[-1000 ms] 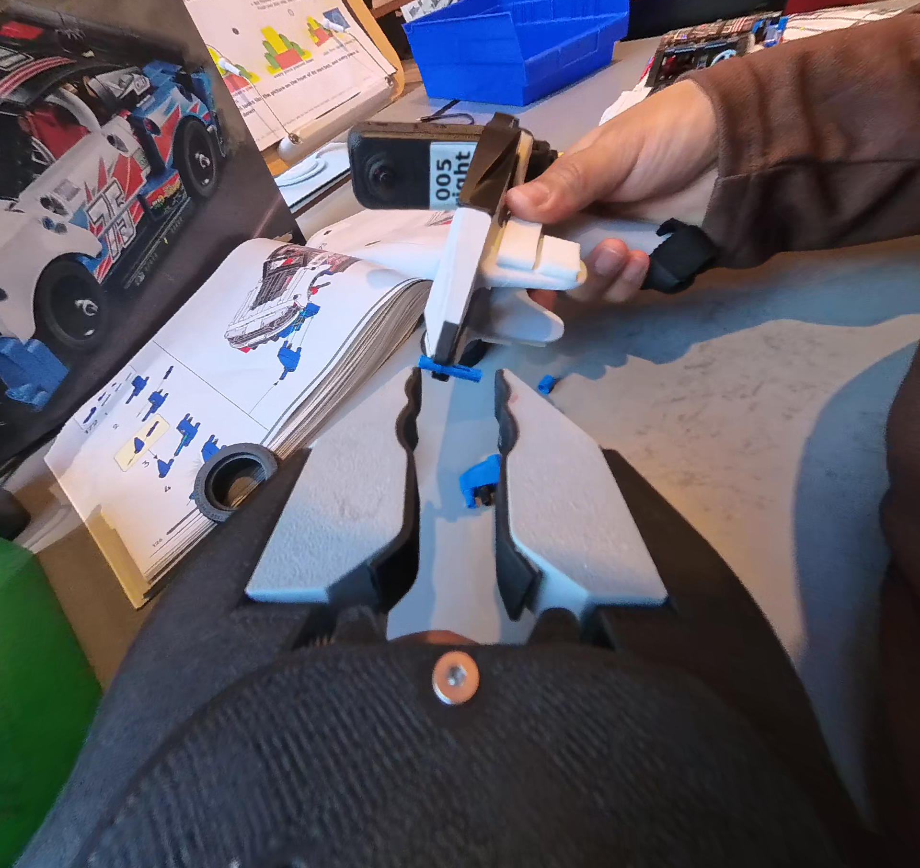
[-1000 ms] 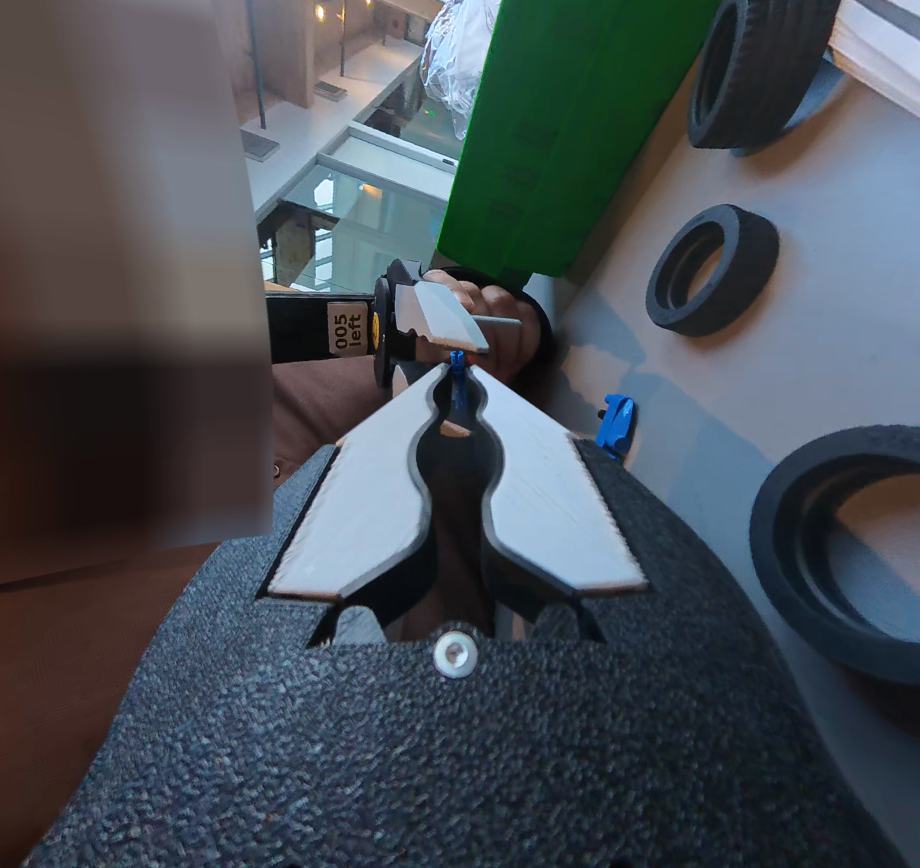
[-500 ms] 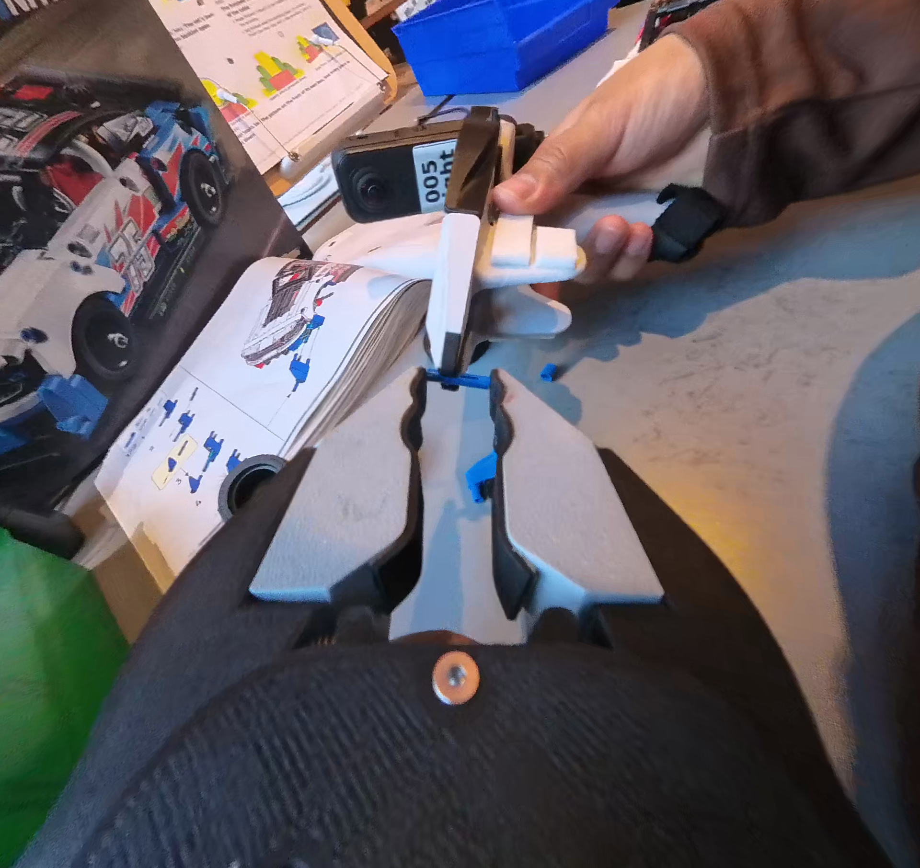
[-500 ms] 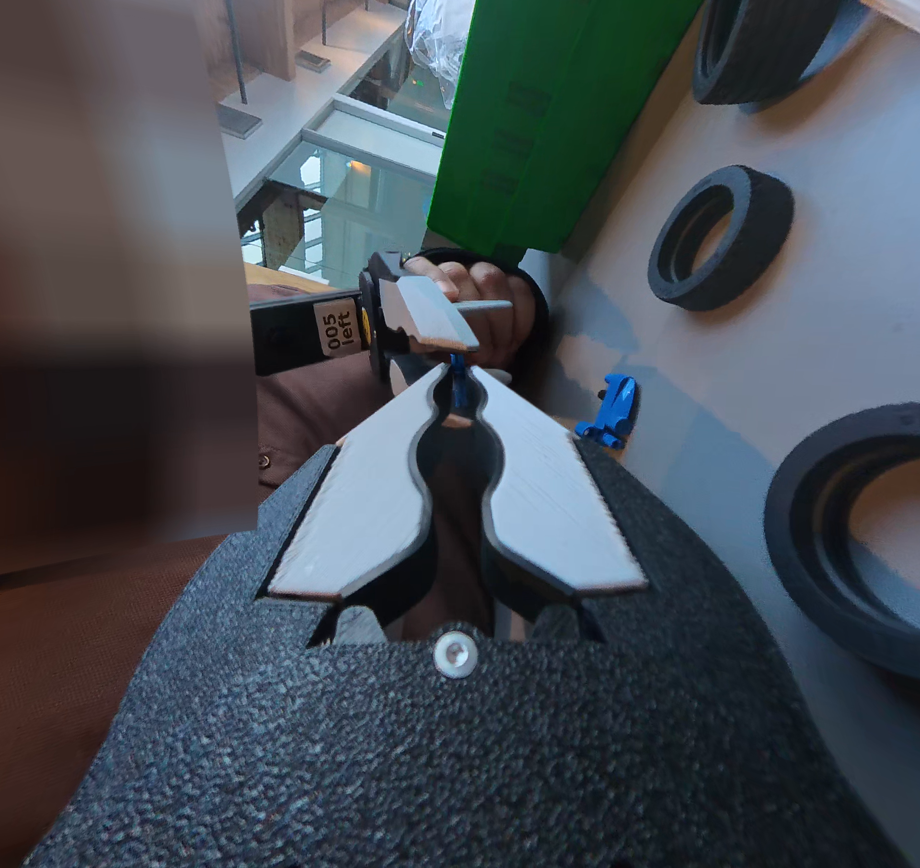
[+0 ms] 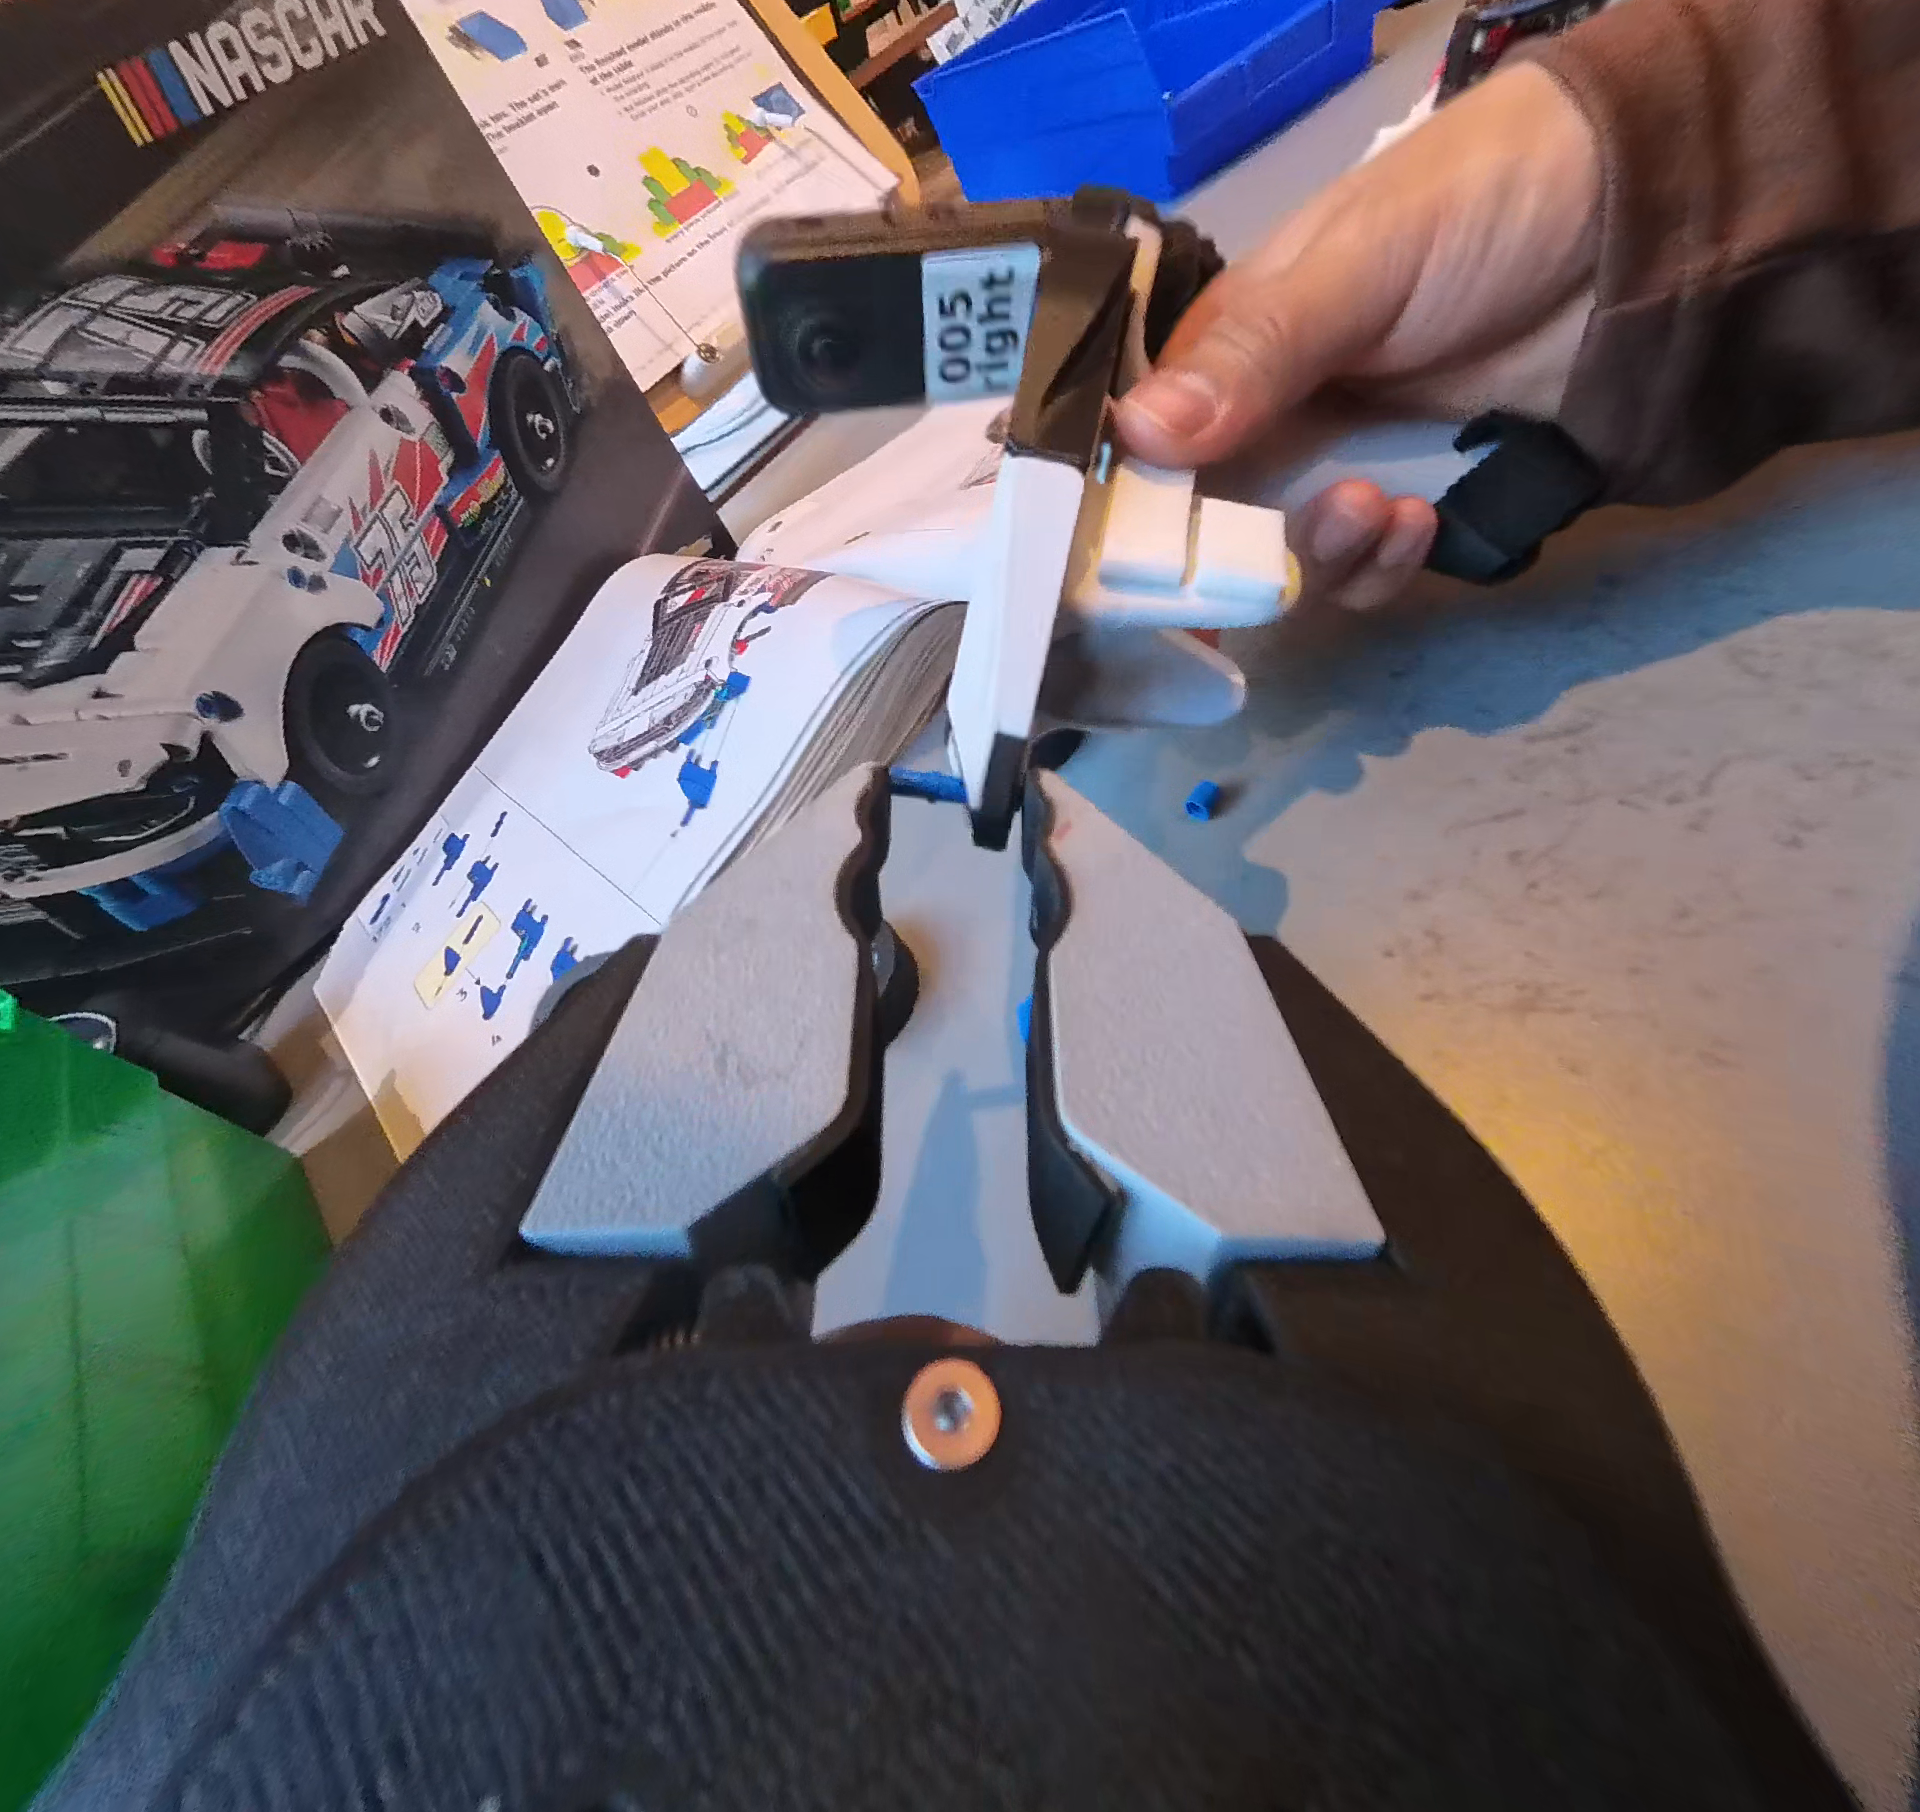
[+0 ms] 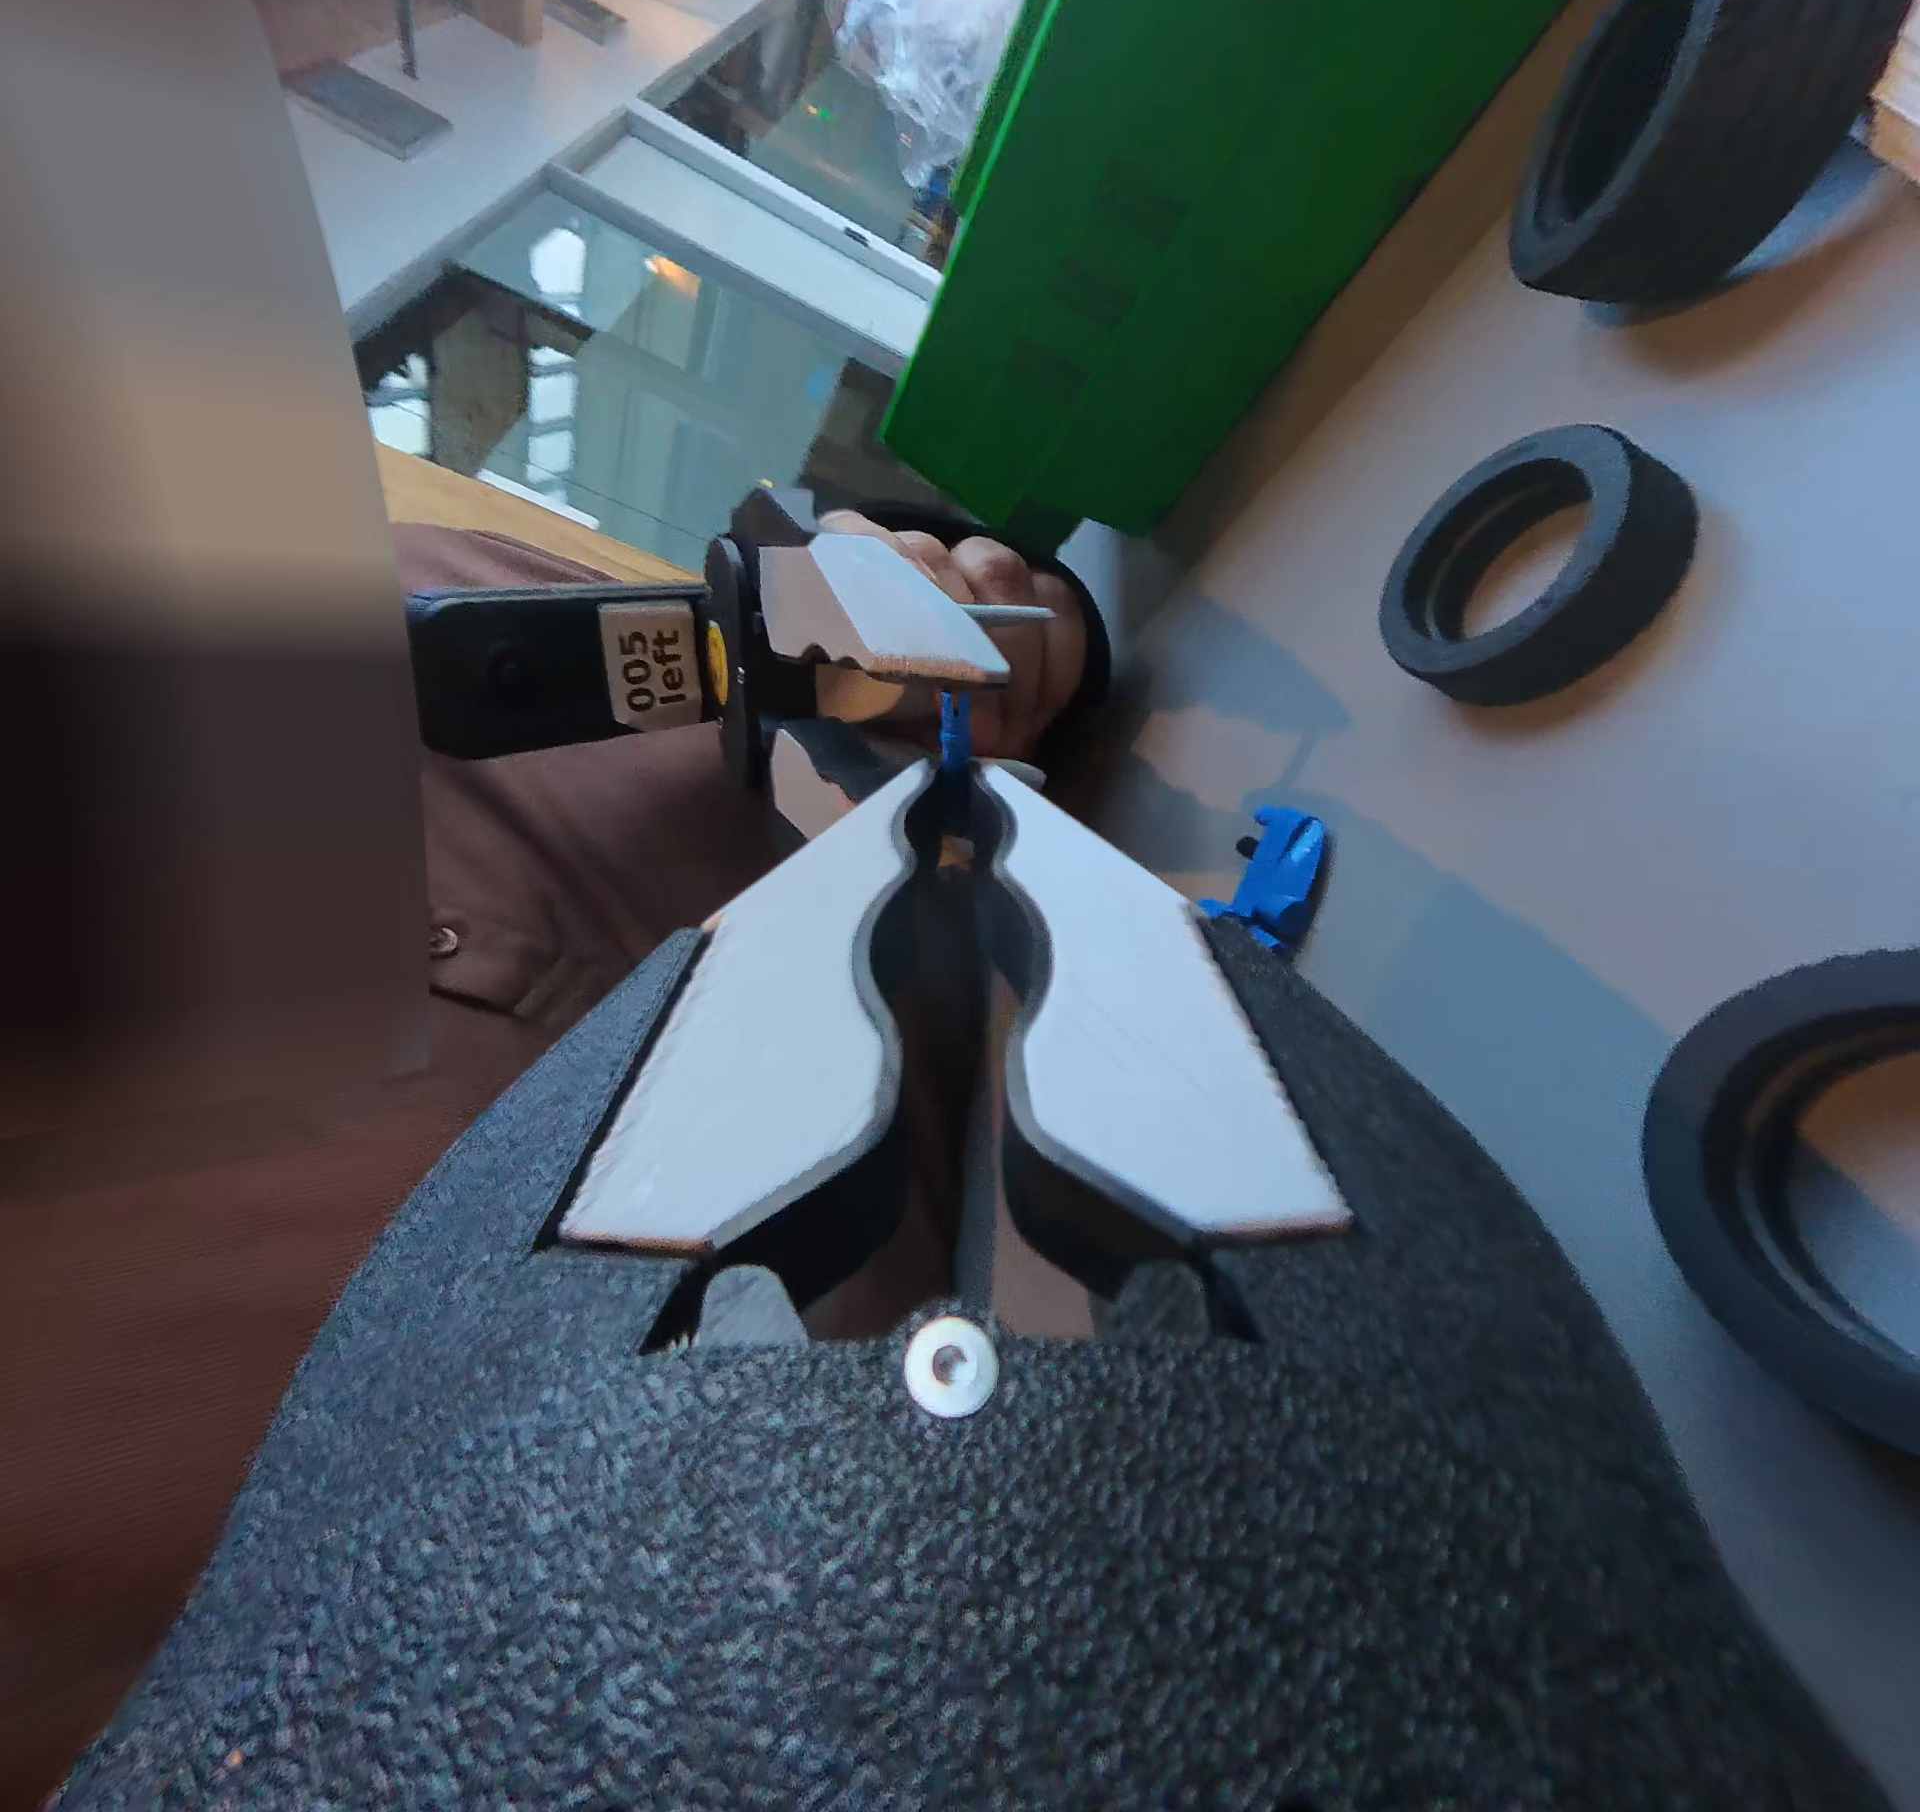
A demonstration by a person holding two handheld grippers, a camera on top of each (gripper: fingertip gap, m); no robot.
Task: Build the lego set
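Note:
My right gripper (image 6: 951, 775) is shut on a small blue pin (image 6: 954, 723), which sticks out past its tips. In the left wrist view the right gripper (image 5: 992, 812) comes down from above, held by a hand, and the pin (image 5: 925, 783) points sideways from it. My left gripper (image 5: 956, 806) is open, with the pin lying across the gap at its fingertips. In the right wrist view the left gripper (image 6: 961, 713) faces me with its fingers above and below the pin's free end. A larger blue piece (image 6: 1273, 874) lies on the table beside my right gripper.
Three black tyres (image 6: 1538, 578) (image 6: 1704, 89) (image 6: 1787, 1191) lie on the grey table. A green bin (image 6: 1195, 204) stands behind them. The open instruction booklet (image 5: 644, 775), the set's box (image 5: 260, 463), a blue bin (image 5: 1174, 69) and a loose blue pin (image 5: 1200, 798) are nearby. Both grippers' tips are close together, under 4 cm apart. From either gripper's tips it is about 6 centimetres to the larger blue piece (image 6: 1273, 874).
The two grippers have closed in on each other, so the pin now sits between my left fingertips. The larger blue piece has slid almost out of sight behind my left gripper's right finger.

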